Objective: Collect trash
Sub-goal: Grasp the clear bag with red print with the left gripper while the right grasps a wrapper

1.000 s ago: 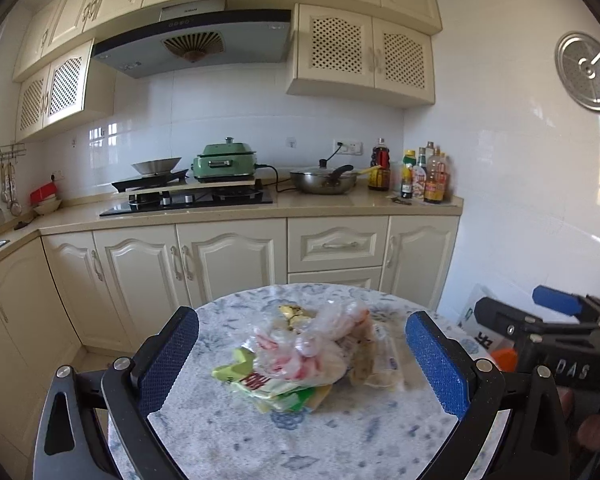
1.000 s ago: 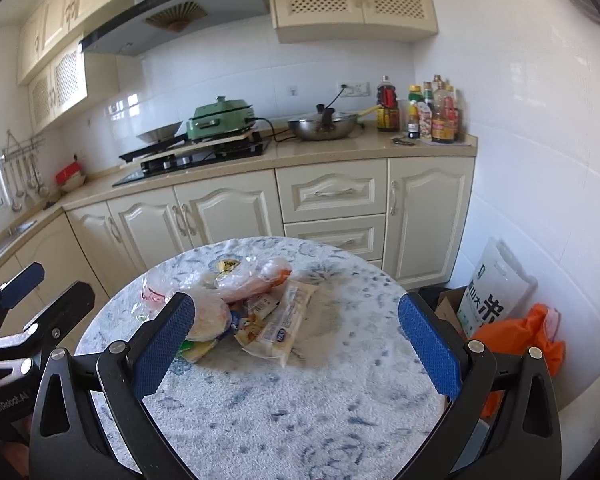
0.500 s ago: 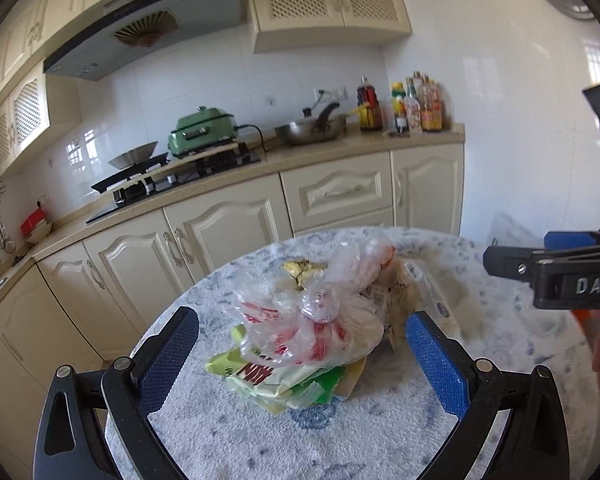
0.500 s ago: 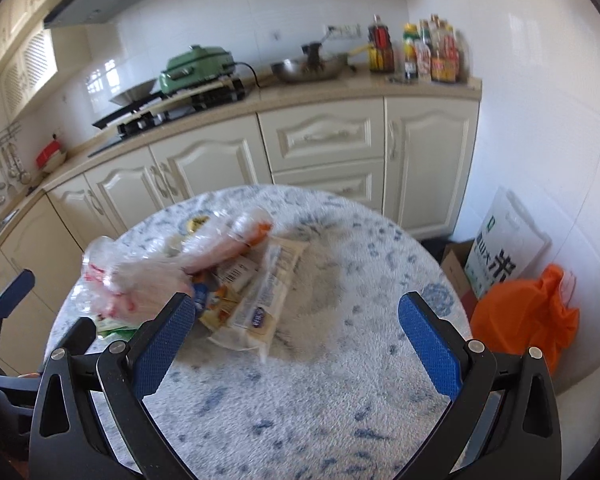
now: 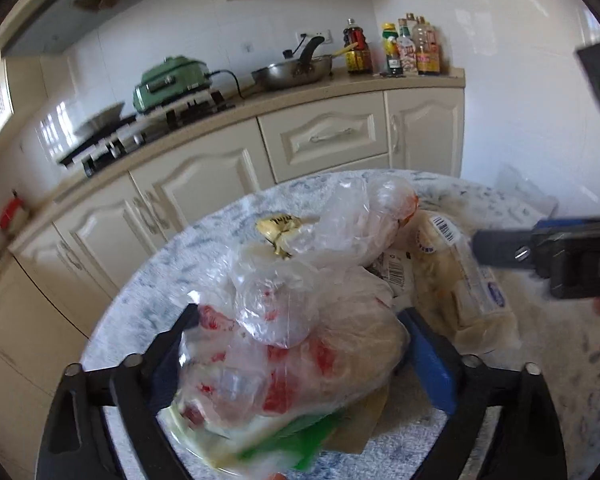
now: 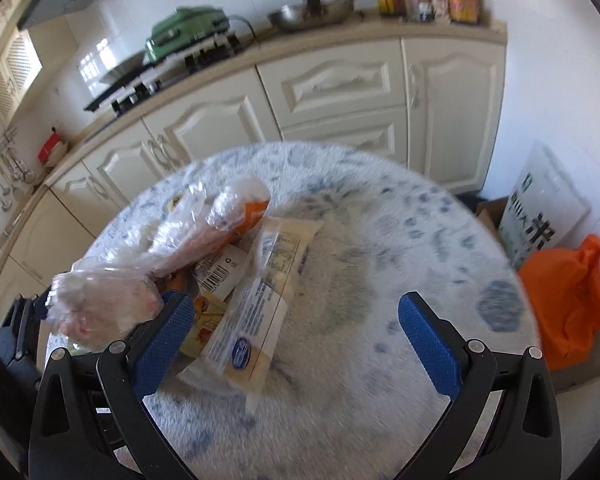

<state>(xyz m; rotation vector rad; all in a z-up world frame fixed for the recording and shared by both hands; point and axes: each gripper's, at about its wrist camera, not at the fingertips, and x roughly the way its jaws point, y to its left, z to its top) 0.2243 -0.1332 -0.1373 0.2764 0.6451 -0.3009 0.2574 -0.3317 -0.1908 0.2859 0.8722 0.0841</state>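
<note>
A heap of trash lies on the round marbled table (image 6: pixel 380 240). On top is a clear plastic bag with red print (image 5: pixel 284 364), also in the right wrist view (image 6: pixel 100 304). Beside it lie a second clear bag with orange inside (image 5: pixel 376 216), a long pale food packet (image 6: pixel 260 312) and green wrappers (image 5: pixel 296 436). My left gripper (image 5: pixel 300 352) is open with its fingers on either side of the red-print bag. My right gripper (image 6: pixel 296 336) is open above the table, its left finger by the pale packet.
An orange plastic bag (image 6: pixel 568 292) and a white sack (image 6: pixel 540 216) stand on the floor right of the table. Cream kitchen cabinets (image 6: pixel 332 80) with a stove, pan and bottles run along the back wall.
Both grippers have moved forward and down toward the heap. The left gripper's fingers now straddle the red-print bag, and the right gripper has come close to the pale packet.
</note>
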